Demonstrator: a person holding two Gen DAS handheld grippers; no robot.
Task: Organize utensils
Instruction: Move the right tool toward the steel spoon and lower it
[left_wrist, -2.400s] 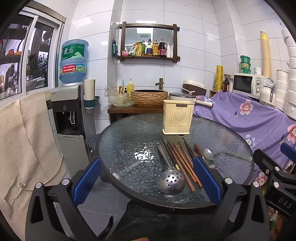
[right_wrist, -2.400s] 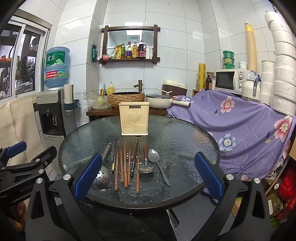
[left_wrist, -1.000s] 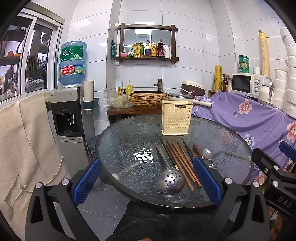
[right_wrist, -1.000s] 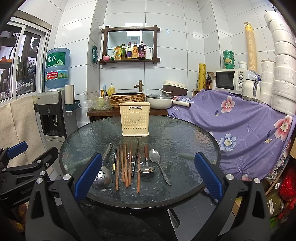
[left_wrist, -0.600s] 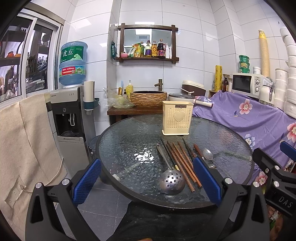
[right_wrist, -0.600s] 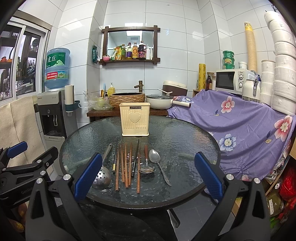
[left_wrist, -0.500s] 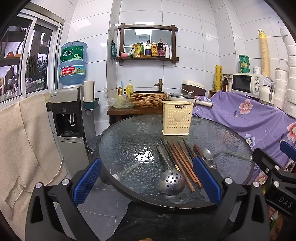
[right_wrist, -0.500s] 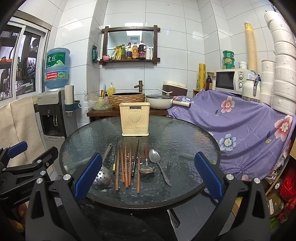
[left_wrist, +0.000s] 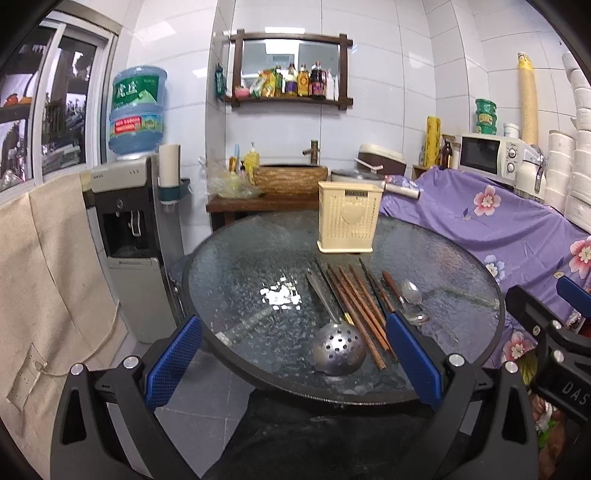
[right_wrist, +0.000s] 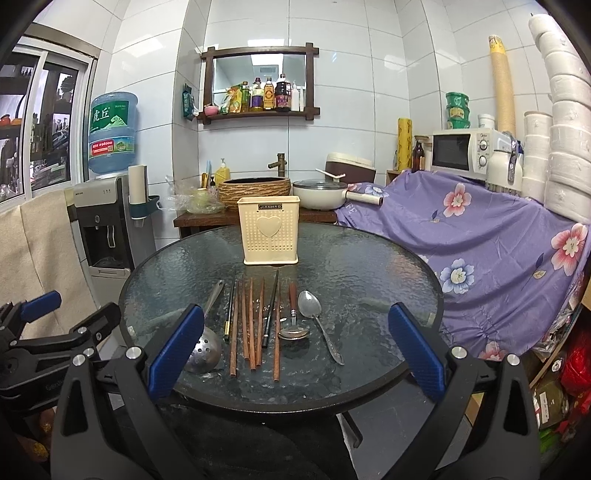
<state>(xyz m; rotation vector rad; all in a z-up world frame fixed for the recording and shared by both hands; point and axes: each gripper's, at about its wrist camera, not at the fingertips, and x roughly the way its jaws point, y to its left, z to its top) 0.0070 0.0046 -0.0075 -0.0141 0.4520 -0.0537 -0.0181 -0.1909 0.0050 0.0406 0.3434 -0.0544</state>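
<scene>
Both the left gripper (left_wrist: 293, 354) and the right gripper (right_wrist: 295, 349) were held wide and empty over the table's (right_wrist: 391, 280) near edge. The utensils (right_wrist: 258, 321) were laid side by side mid-table, long axes pointed at the holder (right_wrist: 268, 230), which was marked "JIANHAO". Bare glass was left on both sides.

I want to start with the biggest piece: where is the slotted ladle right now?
In the right wrist view the slotted ladle lies leftmost in the utensil row on the glass table, beside the chopsticks.
</scene>
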